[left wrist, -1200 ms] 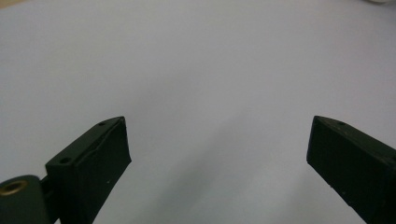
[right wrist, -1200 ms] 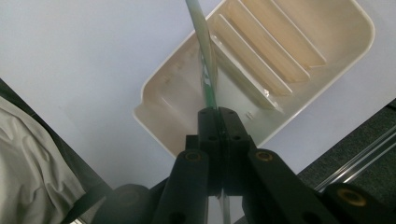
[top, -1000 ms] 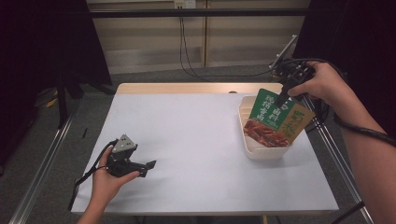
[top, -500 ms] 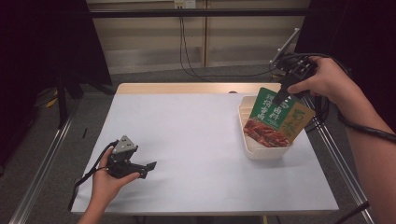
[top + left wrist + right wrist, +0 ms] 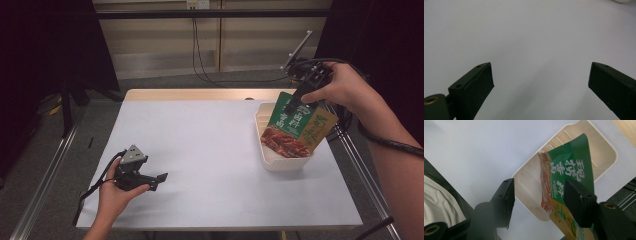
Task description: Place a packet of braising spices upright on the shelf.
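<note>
A green and orange food pouch (image 5: 295, 127) stands tilted in a white plastic tray (image 5: 282, 161) at the table's right side. My right gripper (image 5: 298, 100) hovers at the pouch's top edge. In the right gripper view its jaws have just been opening and stand apart; the pouch (image 5: 571, 170) lies below them over the tray (image 5: 529, 177), its lower part hidden behind one jaw, and I see no pad pressing on it. My left gripper (image 5: 159, 180) rests low at the near left of the table, open with nothing between its fingers (image 5: 474, 82).
The white tabletop (image 5: 200, 145) stretches between the two hands. A metal rail (image 5: 45, 170) runs along the left side, another along the right. Cables hang at the back wall. The tray sits close to the right table edge.
The right gripper's jaws have parted from the pouch's top and the hand has lifted slightly away to the right. The pouch stays leaning in the tray. The left hand has not moved.
</note>
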Demonstrator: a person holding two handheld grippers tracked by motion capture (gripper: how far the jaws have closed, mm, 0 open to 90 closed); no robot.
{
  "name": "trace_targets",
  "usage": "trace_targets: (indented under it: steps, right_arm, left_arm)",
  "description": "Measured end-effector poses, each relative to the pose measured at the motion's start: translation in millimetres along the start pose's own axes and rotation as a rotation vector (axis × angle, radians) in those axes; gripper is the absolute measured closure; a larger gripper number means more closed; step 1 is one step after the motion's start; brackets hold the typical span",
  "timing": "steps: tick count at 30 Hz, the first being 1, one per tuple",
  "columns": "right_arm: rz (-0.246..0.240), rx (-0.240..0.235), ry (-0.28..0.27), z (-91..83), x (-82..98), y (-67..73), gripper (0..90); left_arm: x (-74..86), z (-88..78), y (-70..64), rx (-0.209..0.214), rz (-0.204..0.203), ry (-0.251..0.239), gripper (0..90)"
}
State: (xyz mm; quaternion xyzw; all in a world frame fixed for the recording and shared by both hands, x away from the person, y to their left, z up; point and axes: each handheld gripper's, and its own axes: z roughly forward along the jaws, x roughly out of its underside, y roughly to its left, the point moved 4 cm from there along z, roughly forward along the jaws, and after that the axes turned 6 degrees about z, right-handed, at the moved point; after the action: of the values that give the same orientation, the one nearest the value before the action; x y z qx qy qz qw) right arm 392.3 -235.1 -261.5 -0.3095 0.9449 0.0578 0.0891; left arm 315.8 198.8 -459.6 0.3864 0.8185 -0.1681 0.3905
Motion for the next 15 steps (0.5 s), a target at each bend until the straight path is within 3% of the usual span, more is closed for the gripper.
trace_targets:
  steps: [15]
  right_arm:
    - [-0.073, -0.03, 0.005, 36.5, -9.1, 23.0, 34.9]
  left_arm:
    - [0.7, -1.5, 1.5, 0.0, 0.007, 0.009, 5.6]
